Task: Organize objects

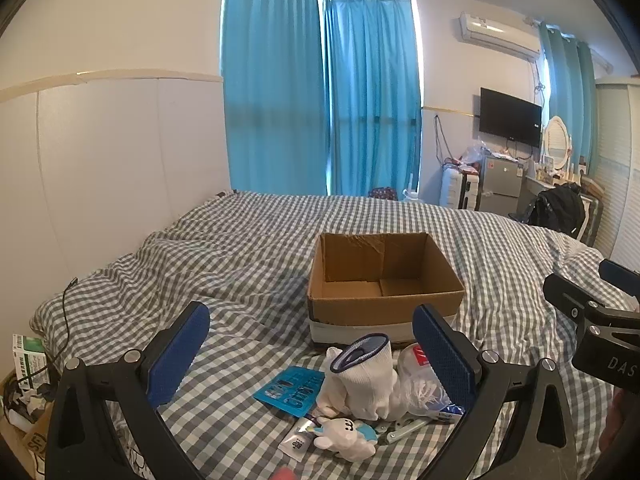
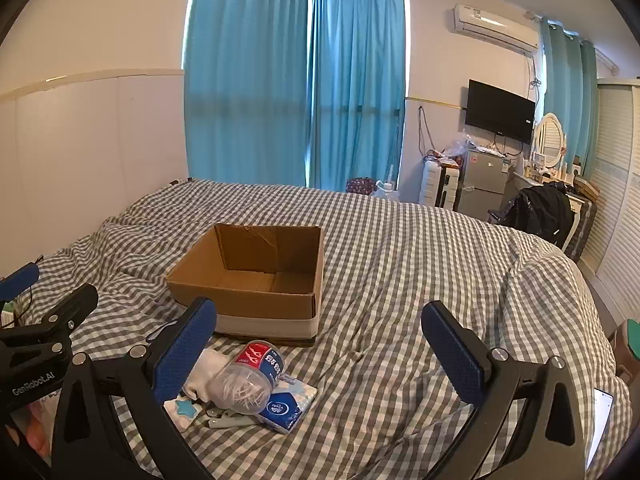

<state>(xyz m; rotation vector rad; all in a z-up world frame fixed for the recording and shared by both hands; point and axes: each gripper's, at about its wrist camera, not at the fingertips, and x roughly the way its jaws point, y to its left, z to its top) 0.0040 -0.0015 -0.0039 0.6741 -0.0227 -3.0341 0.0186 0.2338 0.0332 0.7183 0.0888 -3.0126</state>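
An open, empty cardboard box (image 1: 384, 280) (image 2: 256, 276) stands on the checked bed. In front of it lies a pile: white socks (image 1: 366, 380), a clear jar of cotton swabs (image 2: 246, 380) (image 1: 420, 384), a blue packet (image 1: 290, 390), a tissue pack (image 2: 286, 406), a white toy (image 1: 344, 438), a small tube (image 1: 298, 438) and a nail clipper (image 1: 404, 428). My left gripper (image 1: 312, 348) is open above the pile, empty. My right gripper (image 2: 320, 344) is open and empty, right of the pile.
The checked duvet (image 2: 400, 260) covers the bed, a white wall panel along its left. A charging cable (image 1: 64, 320) lies at the left edge. A fridge (image 2: 484, 184), suitcase, TV and chair with a black bag stand beyond the bed. A phone (image 2: 600, 420) lies at right.
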